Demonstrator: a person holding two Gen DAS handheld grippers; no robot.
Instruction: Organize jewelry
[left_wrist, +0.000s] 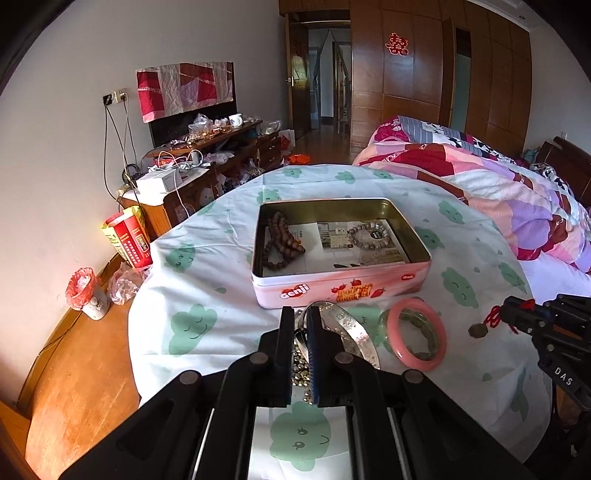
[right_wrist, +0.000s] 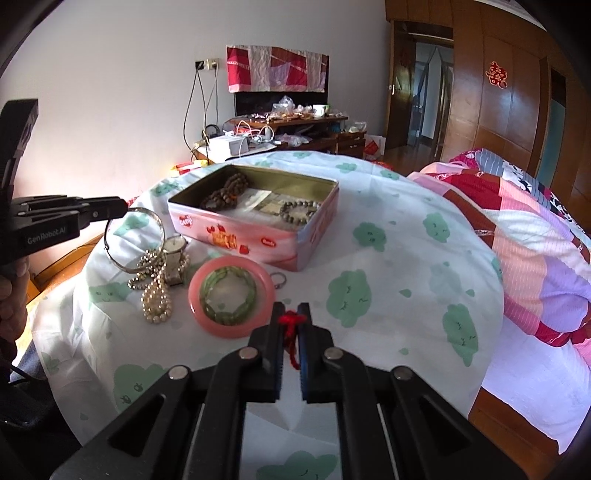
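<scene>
Left gripper (right_wrist: 123, 210) at far left, jaws closed on the rim of a silver bangle (right_wrist: 135, 240); the bangle hangs tilted from the pads, its lower edge down by the pearl necklace (right_wrist: 157, 295). A hand (right_wrist: 13, 295) shows at the left edge behind the gripper. Necklace heaped on the cloud-print cloth (right_wrist: 406, 258), touching a watch (right_wrist: 174, 254) just to its right. Next right: pink bangle (right_wrist: 232, 297) flat on the cloth, green bangle (right_wrist: 231, 293) lying inside it. Small ring (right_wrist: 279, 279) just beside the pink bangle, in front of the tin (right_wrist: 258, 229). Tin open, no lid on it; brown bead string (right_wrist: 225, 194) at its left end, grey bead bracelet (right_wrist: 299, 212) at its right end. Right gripper (right_wrist: 291, 319) jaws closed on a red cord (right_wrist: 291, 332); in the left view a coin-like pendant (left_wrist: 476, 329) dangles from that cord, clear of the cloth. Bed quilt (right_wrist: 517, 240) at far right.
</scene>
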